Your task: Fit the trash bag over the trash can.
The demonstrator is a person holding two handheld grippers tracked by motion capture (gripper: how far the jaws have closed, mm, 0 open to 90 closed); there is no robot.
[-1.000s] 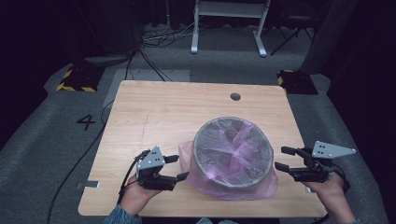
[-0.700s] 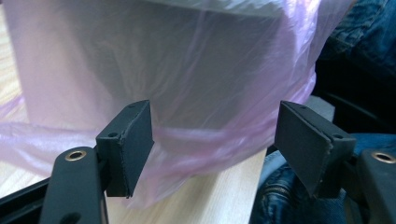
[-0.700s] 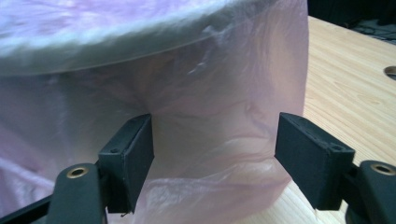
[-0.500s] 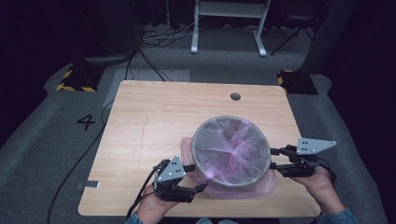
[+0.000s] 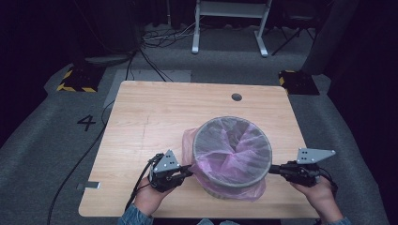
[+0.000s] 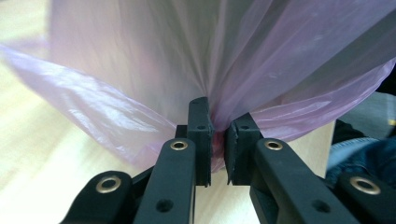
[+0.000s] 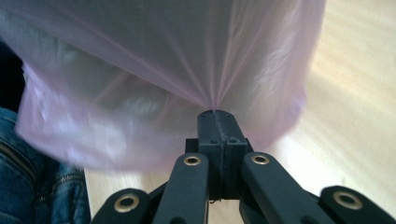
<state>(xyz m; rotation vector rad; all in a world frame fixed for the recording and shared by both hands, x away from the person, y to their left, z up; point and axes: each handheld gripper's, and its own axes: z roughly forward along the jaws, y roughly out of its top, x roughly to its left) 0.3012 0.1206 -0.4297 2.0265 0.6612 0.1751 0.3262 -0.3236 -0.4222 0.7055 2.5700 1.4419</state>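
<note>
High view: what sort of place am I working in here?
Probably a lab or recording studio, not a home: a bare wooden table on grey carpet with a floor number 4, hazard-striped blocks and loose cables.

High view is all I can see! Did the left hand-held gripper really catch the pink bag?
Observer: Yes. In the left gripper view, the left hand-held gripper has just been closing its jaws, and the pink bag is bunched between them.
Operator: And the right one?
Observer: In the right gripper view, the right hand-held gripper has its jaws pressed together at the tips, and creases in the bag fan out from that pinch.
</note>
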